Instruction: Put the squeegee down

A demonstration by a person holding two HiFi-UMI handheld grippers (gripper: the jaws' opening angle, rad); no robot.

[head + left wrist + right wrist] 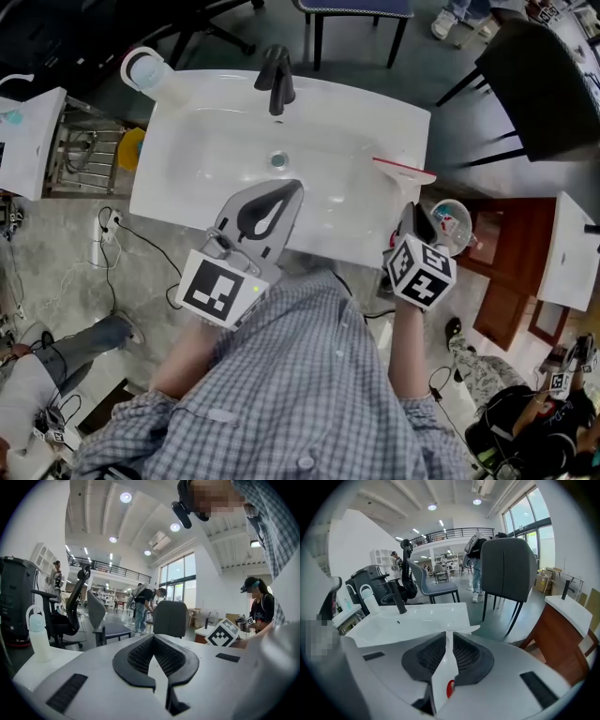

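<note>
Overhead, the parts read from left to right as follows.

(a) White plastic bottle with a loop handle (150, 70), upright at the back left corner of the white ceramic sink top (187, 178).

(b) My left gripper (284, 195), held over the front rim of the sink top with its tips pointing toward the round metal drain (277, 160). Its black ribbed fingers (136, 656) meet at their tips, and nothing lies between them.

(c) Black single-lever faucet (275, 80), at the middle of the back rim, in line with the drain.

(d) White-handled squeegee with a red-edged blade (403, 169). The blade lies crosswise over the right part of the sink top, near its right rim; whether it touches the surface I cannot tell. The handle runs back from the blade into my right gripper (411, 223).

(e) My right gripper, at the front right corner of the sink top. In the right gripper view its black fingers (426, 658) are clamped on the white squeegee handle from both sides. A red mark on the handle shows just behind them.

(f) Brown wooden cabinet (506, 253), beside the sink top on the right.
</note>
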